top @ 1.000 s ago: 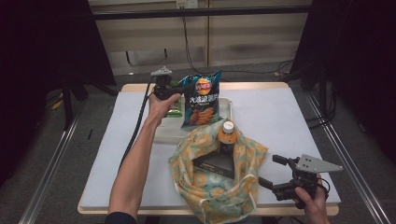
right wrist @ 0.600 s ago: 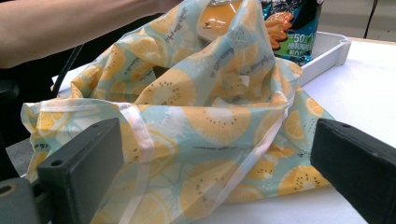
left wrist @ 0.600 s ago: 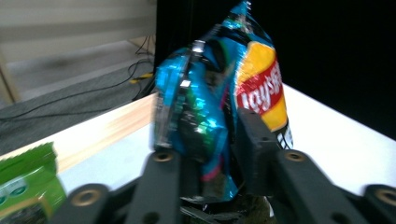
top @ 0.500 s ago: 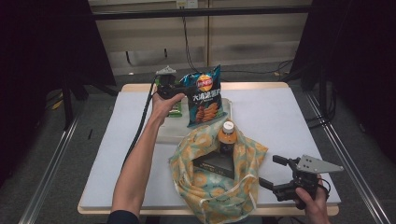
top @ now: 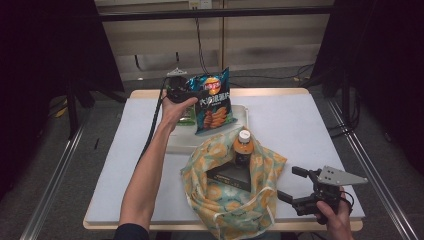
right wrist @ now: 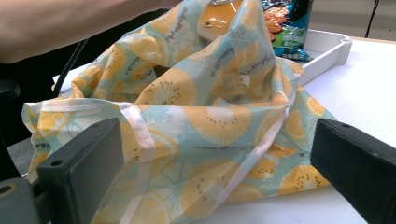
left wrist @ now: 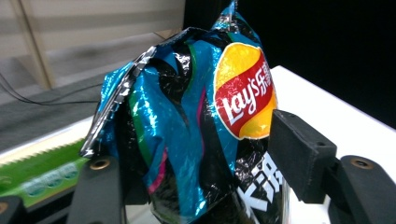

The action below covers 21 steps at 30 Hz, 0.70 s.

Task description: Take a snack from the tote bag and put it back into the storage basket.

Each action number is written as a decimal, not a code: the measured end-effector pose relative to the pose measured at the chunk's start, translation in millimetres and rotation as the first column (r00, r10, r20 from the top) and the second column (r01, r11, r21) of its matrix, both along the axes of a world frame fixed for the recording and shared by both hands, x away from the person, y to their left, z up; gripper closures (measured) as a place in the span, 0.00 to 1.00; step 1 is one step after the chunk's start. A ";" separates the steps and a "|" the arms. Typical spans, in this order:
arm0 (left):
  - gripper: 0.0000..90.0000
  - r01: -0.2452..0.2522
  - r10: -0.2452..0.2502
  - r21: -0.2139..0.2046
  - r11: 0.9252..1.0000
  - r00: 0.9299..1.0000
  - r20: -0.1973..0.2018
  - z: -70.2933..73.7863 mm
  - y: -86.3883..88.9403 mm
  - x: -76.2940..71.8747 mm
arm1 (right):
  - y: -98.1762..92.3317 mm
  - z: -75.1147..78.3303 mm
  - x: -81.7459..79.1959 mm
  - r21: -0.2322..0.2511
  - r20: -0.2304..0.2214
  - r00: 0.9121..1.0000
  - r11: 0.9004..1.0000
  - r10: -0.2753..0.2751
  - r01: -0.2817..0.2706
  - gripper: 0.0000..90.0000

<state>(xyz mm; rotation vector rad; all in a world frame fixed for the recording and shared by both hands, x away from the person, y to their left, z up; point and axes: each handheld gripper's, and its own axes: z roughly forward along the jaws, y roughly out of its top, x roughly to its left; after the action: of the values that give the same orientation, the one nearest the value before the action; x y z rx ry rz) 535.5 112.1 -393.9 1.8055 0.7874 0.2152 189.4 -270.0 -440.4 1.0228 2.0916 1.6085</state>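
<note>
A blue Lay's chip bag (top: 212,102) stands upright in the white tray (top: 176,143) at the back of the table. My left gripper (top: 197,93) reaches its crumpled top from the left. In the left gripper view the chip bag (left wrist: 187,116) sits between the jaws, which have just been opening and now stand apart around it, so my left gripper (left wrist: 201,168) is open. My right gripper (top: 290,183) is open at the front right, its jaws pointing at the lemon-print fabric bag (top: 227,205). The right gripper view has the fabric bag (right wrist: 205,116) just beyond my right gripper (right wrist: 219,163).
The fabric bag holds an orange bottle (top: 243,145) with a white cap and a black box (top: 231,175). A green packet (top: 187,118) lies in the tray beside the chip bag. White table surface (top: 295,125) stretches to the right of the tray.
The chip bag's top has risen slightly and the bag stands straighter. Neither hand has shifted.
</note>
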 end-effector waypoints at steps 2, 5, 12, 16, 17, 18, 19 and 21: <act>0.39 -0.006 0.006 -0.024 1.000 1.000 -0.004 1.1 1.8 0.2 | -0.1 -0.1 0.3 0.000 0.000 1.000 1.000 -0.003 0.003 0.02; 0.35 0.014 -0.015 0.073 0.997 1.000 0.011 -2.0 -4.2 -0.9 | 0.4 -0.1 0.2 0.003 -0.002 1.000 1.000 0.000 0.000 0.02; 0.30 0.060 -0.061 0.109 0.992 0.998 0.006 -9.0 -17.3 -1.7 | 1.0 -0.4 1.0 0.000 -0.003 1.000 1.000 0.005 -0.005 0.02; 0.26 0.097 -0.097 0.141 0.985 0.995 -0.005 -13.3 -23.6 -1.3 | 0.6 -0.4 1.0 0.002 -0.003 1.000 1.000 0.005 -0.005 0.02; 0.25 0.100 -0.100 0.143 0.985 0.995 -0.003 -13.7 -24.9 -1.9 | 0.5 -0.4 0.9 0.002 -0.003 1.000 1.000 0.005 -0.005 0.02; 0.24 0.109 -0.109 0.141 0.984 0.994 -0.005 -14.4 -25.9 -1.7 | 0.5 -0.4 0.9 0.002 -0.003 1.000 1.000 0.006 -0.006 0.02; 0.23 0.106 -0.106 0.139 0.985 0.994 -0.009 -14.5 -26.5 -2.0 | 0.5 -0.3 0.7 0.001 -0.004 1.000 1.000 0.006 -0.006 0.02; 0.20 0.086 -0.084 0.131 0.988 0.996 -0.016 -13.9 -24.9 -1.7 | 0.6 -0.1 0.2 0.002 -0.006 1.000 1.000 0.006 -0.006 0.02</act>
<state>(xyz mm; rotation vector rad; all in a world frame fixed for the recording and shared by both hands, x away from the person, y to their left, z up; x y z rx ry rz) 533.8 87.3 -407.9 1.9615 0.7159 0.2053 189.6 -269.4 -440.6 1.0249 2.0988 1.6129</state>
